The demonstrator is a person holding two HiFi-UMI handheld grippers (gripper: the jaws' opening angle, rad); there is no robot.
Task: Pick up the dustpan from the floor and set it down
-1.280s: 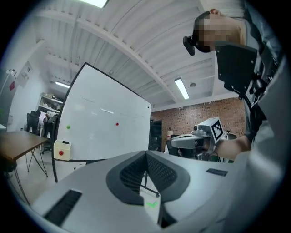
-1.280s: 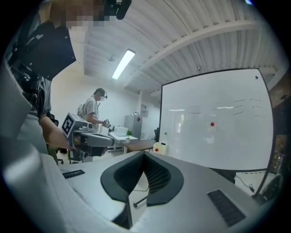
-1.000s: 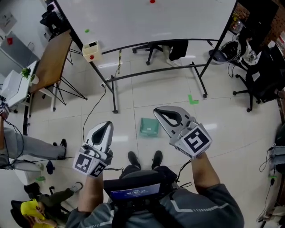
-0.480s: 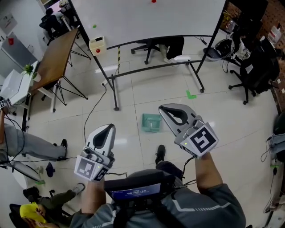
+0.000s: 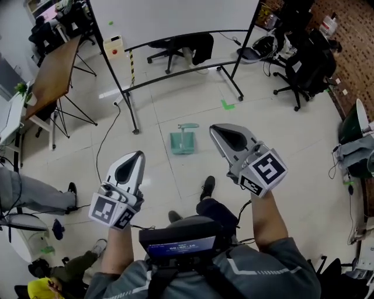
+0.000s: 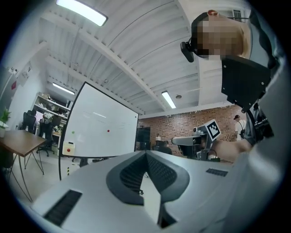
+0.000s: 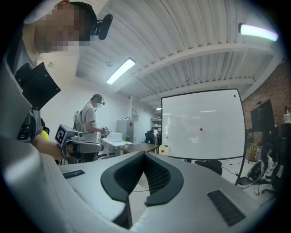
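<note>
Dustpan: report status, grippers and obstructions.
Left gripper and right gripper shut, empty. Dustpan on the floor ahead, untouched. Whiteboard stand beyond it, apart.

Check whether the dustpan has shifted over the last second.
No. The dustpan lies where it did, down and left of the green tape mark. Only the head view itself has shifted.

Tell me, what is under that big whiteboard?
Below the whiteboard stands its black metal frame, with a black office chair behind it. The board covers the chair's top and anything further back.
</note>
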